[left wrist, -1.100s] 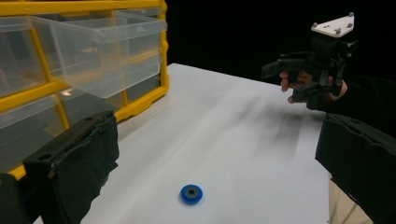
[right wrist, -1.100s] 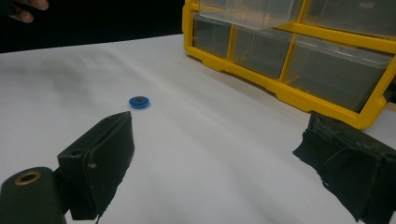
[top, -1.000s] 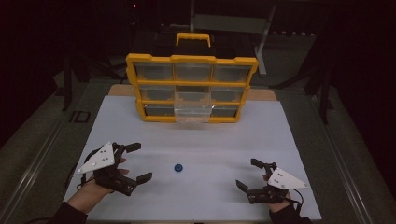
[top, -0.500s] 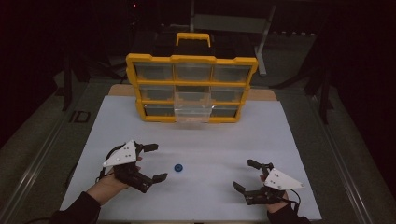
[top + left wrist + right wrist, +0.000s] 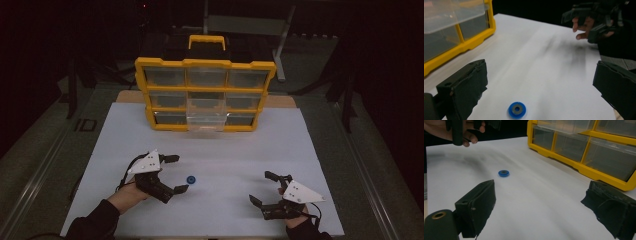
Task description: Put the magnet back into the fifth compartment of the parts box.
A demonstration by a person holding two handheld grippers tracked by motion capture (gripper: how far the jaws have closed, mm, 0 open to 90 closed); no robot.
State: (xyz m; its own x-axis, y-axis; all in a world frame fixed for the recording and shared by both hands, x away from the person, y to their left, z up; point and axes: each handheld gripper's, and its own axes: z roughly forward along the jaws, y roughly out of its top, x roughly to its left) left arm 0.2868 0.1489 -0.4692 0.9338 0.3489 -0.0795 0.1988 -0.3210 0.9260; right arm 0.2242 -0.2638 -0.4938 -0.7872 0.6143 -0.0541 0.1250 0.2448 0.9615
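A small blue ring-shaped part (image 5: 191, 179) lies flat on the white mat (image 5: 225, 155). My left gripper (image 5: 175, 174) is open just left of it, its jaws on either side of the line to the part; in the left gripper view the blue part (image 5: 517, 109) rests low between the two black jaws, not touched. My right gripper (image 5: 262, 188) is open near the mat's front right, well apart from the part, which is seen farther off as the blue part (image 5: 503, 173) in the right gripper view.
A yellow organizer (image 5: 205, 95) with clear drawers stands at the back of the mat; its lower middle drawer (image 5: 206, 121) is pulled partly out. Dark table surface surrounds the mat. The left hand and gripper (image 5: 461, 130) show far off in the right gripper view.
My left gripper has moved rightward and forward toward the blue part, jaws still open. My right gripper has shifted only slightly.
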